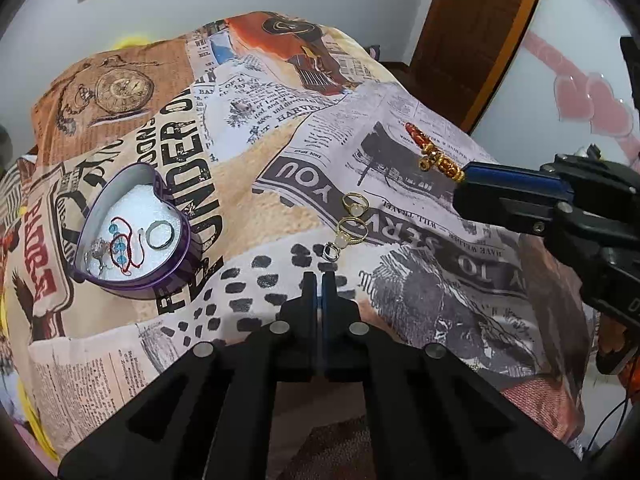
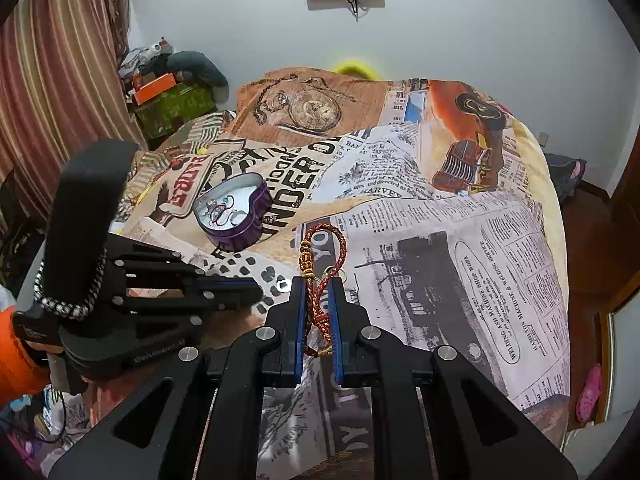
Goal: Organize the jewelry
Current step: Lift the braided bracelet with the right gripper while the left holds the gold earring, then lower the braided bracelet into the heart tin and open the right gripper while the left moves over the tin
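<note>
Right tool (image 2: 318, 292) grips the bracelet (image 2: 320, 264) between its pads, well apart from the tin (image 2: 236, 216) on the bed (image 2: 480, 240). Most of the cord hangs free ahead of the pads, so a quick swing could pull it loose or catch its loop on the tin rim. Left tool (image 1: 319, 284) is closed and empty, just short of three rings (image 1: 352, 220). A careless pass could knock them into the soft cover's folds.

The bedspread (image 2: 460, 216) ahead of the tongs reads "YOU", "HARVEY" and "WELDING AND MACHINE SHOP WORK" in newsprint, with big black "UNDER" beside the heart tin (image 2: 234, 216).
</note>
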A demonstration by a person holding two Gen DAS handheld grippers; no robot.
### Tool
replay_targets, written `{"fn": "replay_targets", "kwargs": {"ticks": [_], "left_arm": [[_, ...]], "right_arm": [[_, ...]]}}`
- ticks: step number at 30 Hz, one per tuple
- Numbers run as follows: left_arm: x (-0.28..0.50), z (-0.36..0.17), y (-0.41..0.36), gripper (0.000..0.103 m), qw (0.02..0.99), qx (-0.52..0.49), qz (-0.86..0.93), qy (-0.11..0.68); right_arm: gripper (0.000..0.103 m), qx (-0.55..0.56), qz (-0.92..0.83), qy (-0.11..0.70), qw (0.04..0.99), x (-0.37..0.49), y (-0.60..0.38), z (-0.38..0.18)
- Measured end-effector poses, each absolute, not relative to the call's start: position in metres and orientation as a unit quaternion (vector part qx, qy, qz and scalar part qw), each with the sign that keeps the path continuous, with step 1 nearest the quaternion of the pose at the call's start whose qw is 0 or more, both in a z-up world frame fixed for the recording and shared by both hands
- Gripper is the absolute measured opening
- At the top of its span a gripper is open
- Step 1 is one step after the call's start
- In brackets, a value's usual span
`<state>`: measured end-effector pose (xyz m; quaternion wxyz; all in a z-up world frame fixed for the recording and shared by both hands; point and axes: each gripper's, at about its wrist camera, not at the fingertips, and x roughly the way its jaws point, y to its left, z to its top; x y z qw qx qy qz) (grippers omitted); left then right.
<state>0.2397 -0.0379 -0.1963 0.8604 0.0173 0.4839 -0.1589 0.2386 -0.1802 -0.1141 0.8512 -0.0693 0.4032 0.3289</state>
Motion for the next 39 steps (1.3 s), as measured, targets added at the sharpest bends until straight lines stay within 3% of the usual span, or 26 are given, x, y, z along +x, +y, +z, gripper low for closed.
{"fn": "replay_targets", "kwargs": {"ticks": [4, 6, 9, 11, 13, 26, 39], "left_arm": [[0.246, -0.196, -0.046, 0.028, 0.859, 0.03, -0.164, 0.485], [0.251, -0.197, -0.048, 0.03, 0.855, 0.024, -0.169, 0.489], [0.258, -0.199, -0.05, 0.03, 0.853, 0.023, -0.172, 0.492], [0.262, -0.2, -0.05, 0.023, 0.853, 0.023, -0.172, 0.492], [0.265, -0.203, -0.05, 0.009, 0.854, 0.024, -0.168, 0.492], [0.241, -0.193, -0.04, 0.006, 0.867, 0.02, -0.164, 0.47], [0.22, -0.158, 0.021, 0.006, 0.898, -0.017, -0.119, 0.423]], "right_arm": [[0.01, -0.07, 0.326, 0.409, 0.85, 0.239, -0.18, -0.117], [0.01, -0.071, 0.324, 0.411, 0.849, 0.239, -0.181, -0.118], [0.01, -0.067, 0.323, 0.417, 0.847, 0.242, -0.185, -0.12], [0.01, -0.064, 0.322, 0.418, 0.847, 0.243, -0.187, -0.12], [0.01, -0.064, 0.321, 0.418, 0.848, 0.243, -0.188, -0.119], [0.01, -0.06, 0.325, 0.411, 0.849, 0.243, -0.187, -0.114], [0.01, -0.061, 0.347, 0.389, 0.851, 0.24, -0.143, -0.096]]}}
